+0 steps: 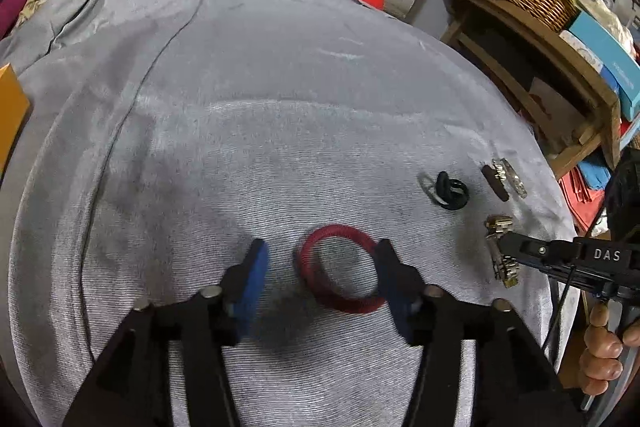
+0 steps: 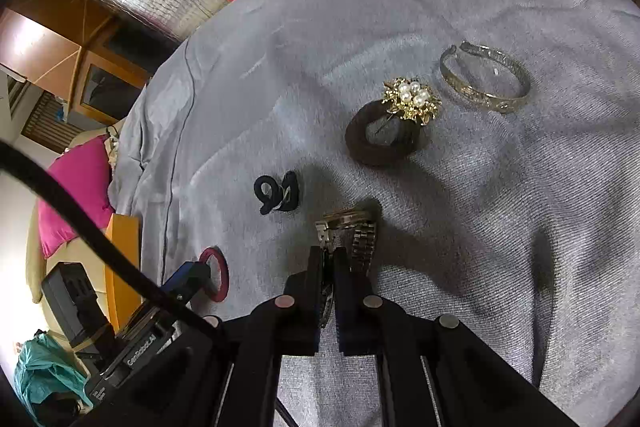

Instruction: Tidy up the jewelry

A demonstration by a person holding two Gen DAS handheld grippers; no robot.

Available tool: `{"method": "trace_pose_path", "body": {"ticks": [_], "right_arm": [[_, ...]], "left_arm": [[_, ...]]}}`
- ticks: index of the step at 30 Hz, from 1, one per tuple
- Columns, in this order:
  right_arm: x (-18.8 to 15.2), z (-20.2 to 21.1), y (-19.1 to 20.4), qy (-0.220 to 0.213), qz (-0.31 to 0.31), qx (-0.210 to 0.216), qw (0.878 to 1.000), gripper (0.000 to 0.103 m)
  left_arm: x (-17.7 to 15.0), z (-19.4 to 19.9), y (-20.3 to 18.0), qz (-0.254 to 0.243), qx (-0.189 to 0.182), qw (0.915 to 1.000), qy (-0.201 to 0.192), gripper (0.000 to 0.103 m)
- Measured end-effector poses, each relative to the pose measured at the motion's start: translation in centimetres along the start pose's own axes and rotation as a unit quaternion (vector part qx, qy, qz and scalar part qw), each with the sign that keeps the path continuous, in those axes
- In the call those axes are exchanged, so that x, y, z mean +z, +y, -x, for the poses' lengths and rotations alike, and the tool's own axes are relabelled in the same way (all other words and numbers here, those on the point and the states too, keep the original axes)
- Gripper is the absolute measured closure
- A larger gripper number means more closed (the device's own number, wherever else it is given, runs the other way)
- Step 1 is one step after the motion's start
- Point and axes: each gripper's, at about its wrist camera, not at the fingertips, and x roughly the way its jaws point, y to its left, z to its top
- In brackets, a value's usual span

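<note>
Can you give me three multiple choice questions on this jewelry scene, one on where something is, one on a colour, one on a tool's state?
1. Where does the pearl brooch lie?
A. against the dark hair tie
B. inside the silver bangle
C. under the watch

2. What colour is the ring-shaped band between the left tool's fingers?
A. green
B. red
C. white

3. How is the right tool set?
A. wide open over bare cloth
B. shut on the watch
C. shut on the bangle

Answers: 1 A, the brooch rests on the hair tie's rim, beside the bangle. 2 B, the right wrist view shows it red too. 3 B, its fingers pinch the watch strap.
</note>
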Motion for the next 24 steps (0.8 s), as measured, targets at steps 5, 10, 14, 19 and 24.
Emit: {"method": "trace_pose_path", "body": {"ticks": [5, 10, 14, 19, 24], "right_arm": [[0.1, -0.2, -0.3, 0.007, -0.007, 0.004, 1.000, 0.097], [0.1, -0.5, -0.3, 0.014, -0.005, 0.005, 1.000, 0.097], [-0.1, -0.9, -0.1, 0.025, -0.007, 0.006, 1.000, 0.094], [-0.3, -1.4, 0.5, 0.032, 0.001, -0.004, 0.999, 0.093], [-0.3, -1.7, 0.9, 0.029, 0.007, -0.013, 0.999, 0.093]], "left_arm": [[0.0, -0.6, -1.2, -0.021, -0.013, 0.9996, 0.012, 0.041], [-0.3, -1.1, -2.2, -0.050, 0.006, 0.9987, 0.011, 0.040], [-0.9, -1.0, -2.6, -0.074, 0.028, 0.9968, 0.004, 0.047], [-1.0, -0.8, -2.6, -0.091, 0.035, 0.9953, -0.003, 0.078], [-1.1, -0.6, -2.8, -0.101, 0.029, 0.9945, -0.005, 0.093]]}}
